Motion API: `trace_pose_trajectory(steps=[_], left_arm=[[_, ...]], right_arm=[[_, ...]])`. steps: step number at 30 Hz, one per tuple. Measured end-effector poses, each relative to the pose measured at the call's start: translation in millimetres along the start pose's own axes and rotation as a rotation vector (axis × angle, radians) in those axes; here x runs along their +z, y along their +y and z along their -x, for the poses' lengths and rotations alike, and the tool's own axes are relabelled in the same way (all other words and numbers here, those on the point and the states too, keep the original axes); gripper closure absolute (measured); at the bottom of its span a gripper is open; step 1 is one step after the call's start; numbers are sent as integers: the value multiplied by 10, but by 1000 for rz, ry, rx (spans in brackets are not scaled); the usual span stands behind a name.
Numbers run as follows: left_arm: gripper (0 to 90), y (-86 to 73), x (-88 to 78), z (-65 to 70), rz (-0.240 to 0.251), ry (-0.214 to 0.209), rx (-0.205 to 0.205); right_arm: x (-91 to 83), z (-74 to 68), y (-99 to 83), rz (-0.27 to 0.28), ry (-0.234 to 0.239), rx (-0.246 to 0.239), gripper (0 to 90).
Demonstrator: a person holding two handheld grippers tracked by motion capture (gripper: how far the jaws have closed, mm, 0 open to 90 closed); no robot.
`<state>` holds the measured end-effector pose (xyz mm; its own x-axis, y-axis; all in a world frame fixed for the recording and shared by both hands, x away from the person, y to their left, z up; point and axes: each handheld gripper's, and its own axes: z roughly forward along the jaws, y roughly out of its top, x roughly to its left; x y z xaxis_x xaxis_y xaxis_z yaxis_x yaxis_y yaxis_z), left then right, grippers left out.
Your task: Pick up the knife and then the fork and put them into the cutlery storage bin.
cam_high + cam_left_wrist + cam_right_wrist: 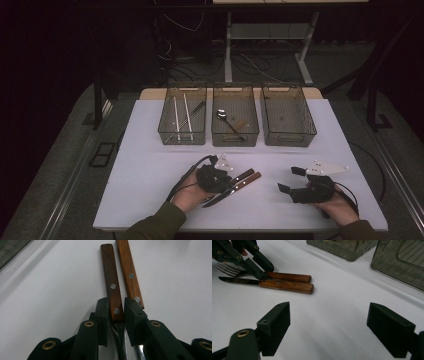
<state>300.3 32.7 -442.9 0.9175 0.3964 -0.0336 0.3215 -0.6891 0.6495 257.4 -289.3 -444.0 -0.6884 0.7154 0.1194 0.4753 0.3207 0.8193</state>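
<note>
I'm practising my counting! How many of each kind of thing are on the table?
Bins: 3 (left, middle, right)
Chopsticks in the left bin: 3, as far as I can tell
Spoons in the middle bin: 1
Forks with a wooden handle: 1
Knives with a wooden handle: 1
Total: 9

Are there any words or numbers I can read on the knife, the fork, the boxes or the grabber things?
None: no words, numbers or signs can be read anywhere.
Wooden handles: plain, with round metal rivets, no lettering.
Three clear bins: no labels showing.
Left gripper and right gripper: plain black, with brass-coloured rings, no writing.
White table: bare, unmarked.
</note>
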Motion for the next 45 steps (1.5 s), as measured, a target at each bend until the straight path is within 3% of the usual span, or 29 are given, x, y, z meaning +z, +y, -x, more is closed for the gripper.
trace_pose_trajectory(steps=[1, 4, 6, 11, 12, 13, 18, 22, 24, 25, 29, 30, 32, 36, 39, 45], left_arm=[[728, -3, -12, 0, -15, 5, 22], [728, -2, -3, 28, -10, 20, 17], [731, 0, -6, 36, -20, 29, 45], [749, -5, 0, 89, -14, 57, 63], [753, 1, -11, 81, -32, 58, 74], [757, 2, -4, 84, -23, 56, 61], [770, 21, -9, 43, -34, 30, 78], [771, 16, -15, -2, -29, -2, 69], [772, 8, -18, -30, -22, -16, 60], [771, 1, -1, -21, 8, -18, 23], [771, -8, -29, -64, 10, -26, 5], [771, -7, -60, -89, -5, -34, 23], [772, 0, -93, -96, 11, -40, 2], [772, 16, -181, -146, 16, -53, 15], [772, 23, -236, -168, 49, -61, -5], [771, 91, -383, -165, 94, -66, 19]], right_arm=[[1, 0, 0, 1, 0, -1, 191], [3, -2, 2, -1, 1, 0, 191], [5, -3, 2, -1, 1, -1, 191], [8, -7, 2, -2, 3, -3, 191], [8, -7, 3, -2, 3, -4, 191], [8, -8, 3, -1, 4, -4, 191], [2, -6, 4, 0, 3, -1, 191], [5, -3, 5, -4, 8, 4, 190], [8, -4, 7, -3, 10, 4, 190], [8, -4, 9, -3, 12, 3, 190], [7, -7, 17, -1, 29, 13, 190], [7, -7, 19, 0, 31, 15, 190], [7, -7, 24, 4, 38, 10, 190], [3, -3, 43, 3, 55, -1, 190], [0, -5, 71, -3, 72, -7, 190], [-2, -18, 172, -14, 101, -29, 188]])
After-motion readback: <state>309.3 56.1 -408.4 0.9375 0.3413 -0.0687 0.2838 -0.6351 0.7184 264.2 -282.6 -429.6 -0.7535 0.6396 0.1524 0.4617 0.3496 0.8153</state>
